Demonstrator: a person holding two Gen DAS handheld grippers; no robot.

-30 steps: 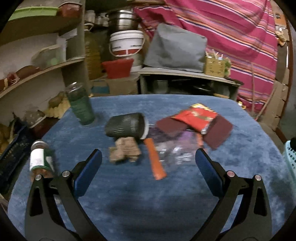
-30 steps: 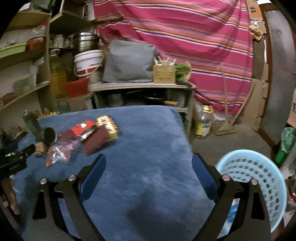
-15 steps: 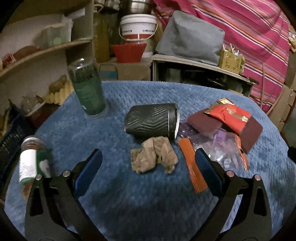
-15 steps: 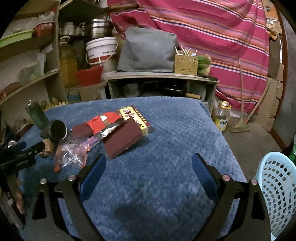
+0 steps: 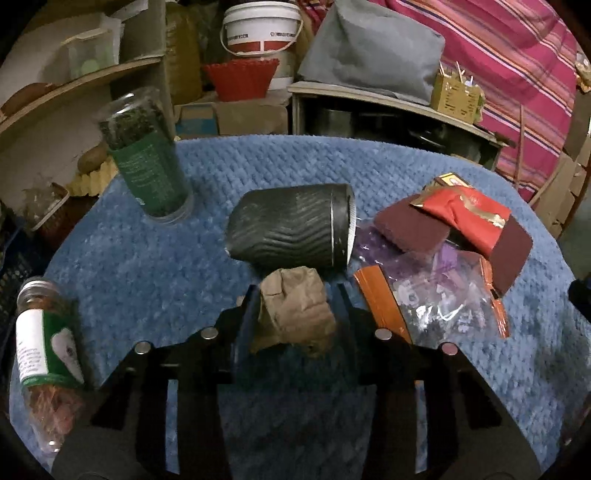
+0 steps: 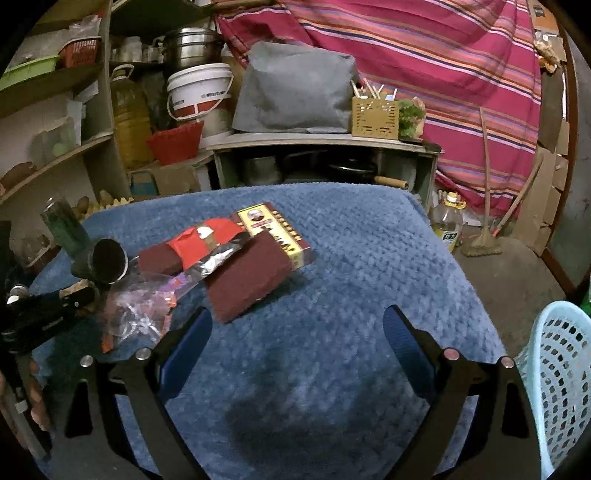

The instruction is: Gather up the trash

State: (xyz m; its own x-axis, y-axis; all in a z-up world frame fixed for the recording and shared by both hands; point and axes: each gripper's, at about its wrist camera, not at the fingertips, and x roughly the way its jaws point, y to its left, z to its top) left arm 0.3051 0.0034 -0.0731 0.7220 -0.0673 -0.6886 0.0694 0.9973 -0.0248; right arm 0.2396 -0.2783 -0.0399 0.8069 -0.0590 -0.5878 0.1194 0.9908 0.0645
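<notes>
Left gripper (image 5: 295,314) jaws pinch crumpled brown paper (image 5: 293,310) for binning; right gripper (image 6: 297,350) jaws wide, empty, waiting near basket (image 6: 554,387).

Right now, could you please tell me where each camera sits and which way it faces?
Left wrist: on the left gripper, facing forward and down at its jaws shut on the crumpled brown paper, black cup just beyond.
Right wrist: on the right gripper, looking across the blue cloth with jaws open and empty; the left gripper shows at its left edge.
Shared: black cup, red wrapper, white bucket.
</notes>
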